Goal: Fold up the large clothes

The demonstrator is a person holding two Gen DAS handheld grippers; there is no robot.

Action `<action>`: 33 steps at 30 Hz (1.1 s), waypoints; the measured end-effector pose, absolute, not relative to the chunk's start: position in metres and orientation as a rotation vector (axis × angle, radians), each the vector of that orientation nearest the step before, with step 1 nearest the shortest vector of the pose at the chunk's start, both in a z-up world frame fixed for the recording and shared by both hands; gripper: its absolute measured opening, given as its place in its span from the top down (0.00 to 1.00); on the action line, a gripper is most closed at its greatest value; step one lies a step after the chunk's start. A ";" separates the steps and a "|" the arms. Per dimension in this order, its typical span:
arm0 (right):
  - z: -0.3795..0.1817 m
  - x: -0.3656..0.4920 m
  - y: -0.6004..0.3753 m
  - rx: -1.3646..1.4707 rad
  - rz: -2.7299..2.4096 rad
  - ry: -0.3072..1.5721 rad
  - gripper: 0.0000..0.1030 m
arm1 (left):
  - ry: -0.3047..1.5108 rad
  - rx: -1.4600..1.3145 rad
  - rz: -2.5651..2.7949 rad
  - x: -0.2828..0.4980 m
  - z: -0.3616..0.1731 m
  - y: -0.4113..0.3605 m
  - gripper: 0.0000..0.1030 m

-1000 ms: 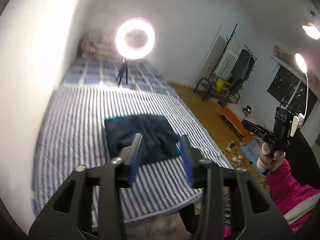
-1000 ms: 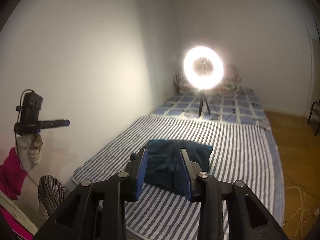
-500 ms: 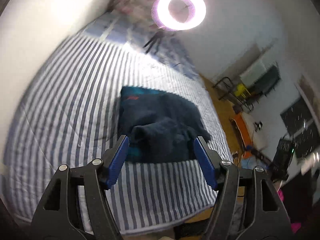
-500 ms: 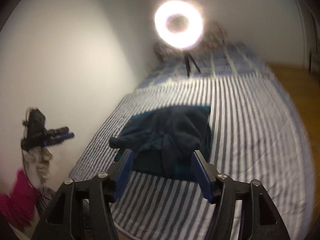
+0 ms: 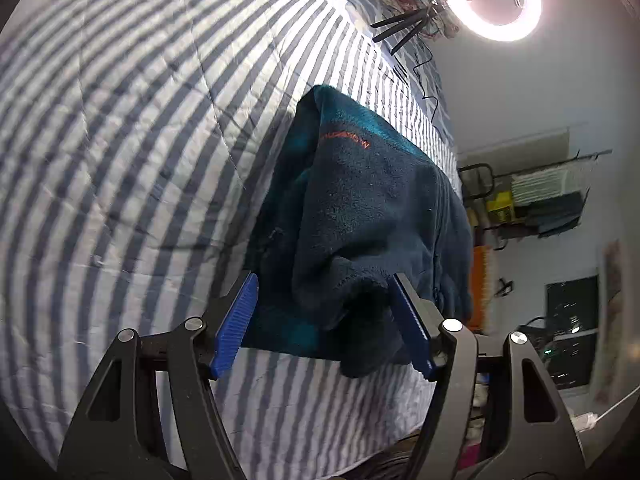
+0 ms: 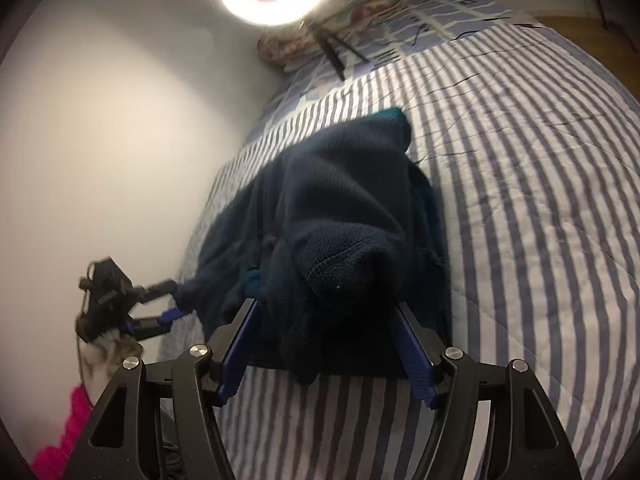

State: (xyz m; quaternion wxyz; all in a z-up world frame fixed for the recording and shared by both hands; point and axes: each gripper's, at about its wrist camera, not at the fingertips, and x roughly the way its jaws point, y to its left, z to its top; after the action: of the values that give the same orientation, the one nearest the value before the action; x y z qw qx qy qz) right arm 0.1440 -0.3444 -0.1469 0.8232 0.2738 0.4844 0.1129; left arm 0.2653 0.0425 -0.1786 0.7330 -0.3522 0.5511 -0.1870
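The dark blue-green fuzzy fleece top (image 5: 360, 216) lies on the bed with the blue and white striped cover (image 5: 120, 140). It is partly bunched into a rough block, but it is lumpy and loose bits hang out, so I think the folding is only part done. The sides need tucking and a flat last fold is yet to be made.

The left gripper (image 5: 324, 328) has its jaws spread wide. A thick roll of fleece sits right between them, and its edge looks to touch the inner face of the right-hand jaw. Nothing is pinched.

The right gripper (image 6: 328, 348) also has its jaws spread wide. A fat fleece fold sits between them, and a loose flap hangs down past them. It grips nothing.

The left view shows orange letters (image 5: 346, 140) on the fleece, far ahead of the jaws, and a clothes rack (image 5: 536, 196) off to the right. The right view does not show these. The right view shows the other gripper (image 6: 160, 304) to the left of its jaws, close to a fleece corner, next to the plain wall. Both views show the bright round ring lamp (image 5: 491, 0) far ahead.
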 end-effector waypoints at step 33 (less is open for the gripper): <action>-0.135 0.090 -0.340 0.541 0.269 1.030 0.39 | 0.956 -0.284 -0.383 0.226 -0.115 0.015 0.71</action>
State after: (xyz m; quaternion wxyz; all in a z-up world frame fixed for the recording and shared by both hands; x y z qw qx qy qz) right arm 0.0900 -0.3399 -0.1349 0.8271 0.2547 0.4848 0.1269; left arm 0.2259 0.0149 -0.1145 0.8607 -0.1352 0.4557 -0.1824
